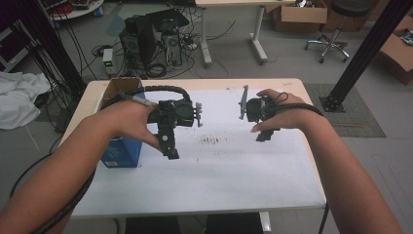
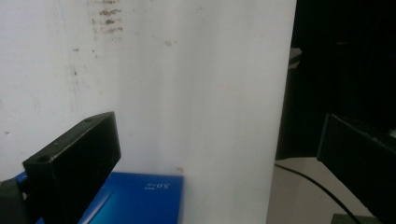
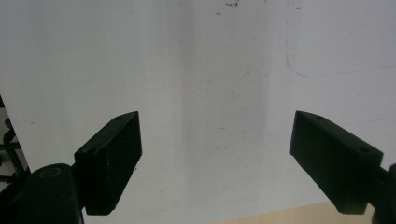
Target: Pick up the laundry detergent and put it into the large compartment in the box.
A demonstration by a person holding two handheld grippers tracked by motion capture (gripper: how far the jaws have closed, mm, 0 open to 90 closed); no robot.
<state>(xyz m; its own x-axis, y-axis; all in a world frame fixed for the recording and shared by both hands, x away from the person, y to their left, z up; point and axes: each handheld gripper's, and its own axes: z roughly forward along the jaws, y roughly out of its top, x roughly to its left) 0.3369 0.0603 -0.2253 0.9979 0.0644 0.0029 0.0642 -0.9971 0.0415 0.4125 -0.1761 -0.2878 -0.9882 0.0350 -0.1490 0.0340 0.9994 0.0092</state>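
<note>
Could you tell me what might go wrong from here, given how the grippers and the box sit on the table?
The left gripper, jaws open, hangs beside the blue box, which stands at the table's left edge; a sideways swing might push it off. The left gripper's cable arches over the box and could snag its open top.

The tabletop (image 1: pixel 219 161) is white with a tan edge and dark smudges. A blue box (image 1: pixel 121 152) carries white lettering. Both grippers' jaws are black.
</note>
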